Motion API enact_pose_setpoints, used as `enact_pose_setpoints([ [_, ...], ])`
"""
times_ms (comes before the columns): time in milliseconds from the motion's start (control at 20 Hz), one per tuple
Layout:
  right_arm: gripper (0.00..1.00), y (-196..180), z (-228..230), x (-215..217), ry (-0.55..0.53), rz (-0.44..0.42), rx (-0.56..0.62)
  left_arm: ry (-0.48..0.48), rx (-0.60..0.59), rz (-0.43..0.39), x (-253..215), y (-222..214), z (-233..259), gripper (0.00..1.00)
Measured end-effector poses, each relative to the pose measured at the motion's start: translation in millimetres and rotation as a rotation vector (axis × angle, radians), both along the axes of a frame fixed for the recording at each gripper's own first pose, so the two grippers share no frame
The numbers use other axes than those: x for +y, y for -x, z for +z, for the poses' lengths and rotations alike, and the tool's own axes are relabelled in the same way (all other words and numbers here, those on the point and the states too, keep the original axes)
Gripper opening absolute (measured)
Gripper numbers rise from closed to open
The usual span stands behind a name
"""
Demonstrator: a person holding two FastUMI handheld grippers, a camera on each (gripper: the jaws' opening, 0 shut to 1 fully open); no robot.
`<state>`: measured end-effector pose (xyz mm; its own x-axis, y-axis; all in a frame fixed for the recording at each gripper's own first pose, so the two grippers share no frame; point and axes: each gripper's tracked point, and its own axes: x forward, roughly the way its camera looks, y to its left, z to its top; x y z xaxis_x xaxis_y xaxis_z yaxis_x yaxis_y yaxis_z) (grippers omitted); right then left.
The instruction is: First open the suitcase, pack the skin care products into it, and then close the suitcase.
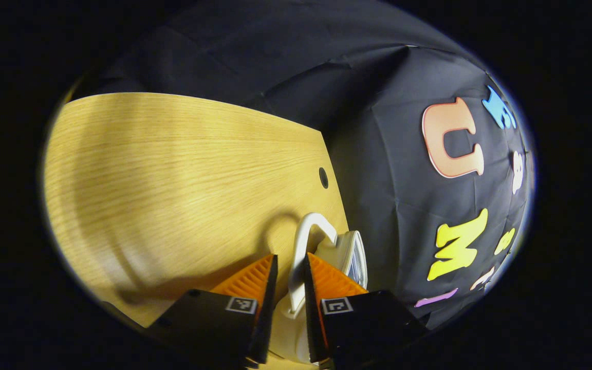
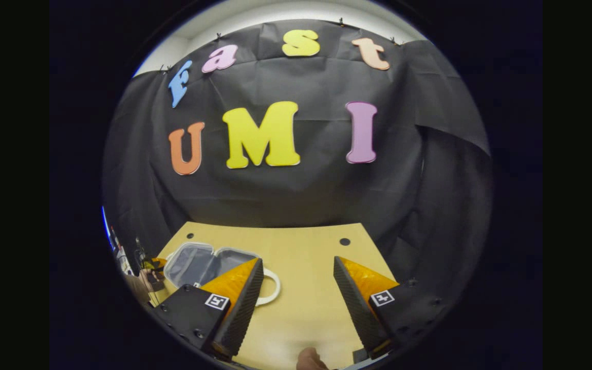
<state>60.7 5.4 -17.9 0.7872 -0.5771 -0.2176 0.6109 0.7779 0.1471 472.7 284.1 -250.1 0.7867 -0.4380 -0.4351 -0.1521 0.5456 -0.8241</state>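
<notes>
A: Left gripper view status?
B: Left tongs (image 1: 291, 280) pinch the white handle (image 1: 303, 246) of the suitcase (image 1: 350, 252), at the counter (image 1: 172, 169) right edge; bare wood lies to the left.
A: Right gripper view?
B: Right tongs (image 2: 296, 288) spread wide, holding nothing. Suitcase (image 2: 198, 264) lies open at the counter's (image 2: 306, 246) left side, long axis running left-right, handle (image 2: 271, 288) pointing right. Open counter extends right and far.

1. Suitcase (image 1: 350, 254): lower body hidden behind the left claw (image 1: 291, 280) in the left gripper view; handle (image 1: 303, 241) base cut off between the fingers.
2. Suitcase in the right gripper view: near edge covered by the right claw's (image 2: 298, 280) finger; contents too small to tell.
</notes>
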Motion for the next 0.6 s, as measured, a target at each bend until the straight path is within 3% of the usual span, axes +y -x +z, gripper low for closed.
enact_pose_setpoints([
  [50, 0.81, 7, 1, -2, -0.008, -0.025, -0.011, 0.012, 0.006, 0.003, 1, 0, 1, 0.18],
  [150, 0.81, 22, 4, -6, -0.006, -0.068, -0.027, 0.034, 0.012, -0.008, -3, -3, 3, 0.12],
  [300, 0.81, 44, 11, -14, 0.047, -0.130, -0.035, 0.015, -0.035, -0.033, -7, 0, 19, 0.06],
  [350, 0.81, 50, 14, -16, 0.068, -0.146, -0.039, -0.012, -0.059, -0.036, -7, 1, 28, 0.12],
  [400, 0.81, 54, 18, -17, 0.089, -0.155, -0.042, -0.044, -0.083, -0.041, -9, 1, 38, 0.04],
  [500, 0.81, 58, 21, -22, 0.122, -0.163, -0.042, -0.113, -0.129, -0.048, -13, 2, 59, 0.03],
  [550, 0.77, 59, 23, -24, 0.133, -0.159, -0.050, -0.145, -0.146, -0.054, -16, 3, 67, 0.04],
  [600, 0.81, 59, 27, -26, 0.141, -0.149, -0.060, -0.182, -0.166, -0.056, -20, 4, 77, 0.04],
])
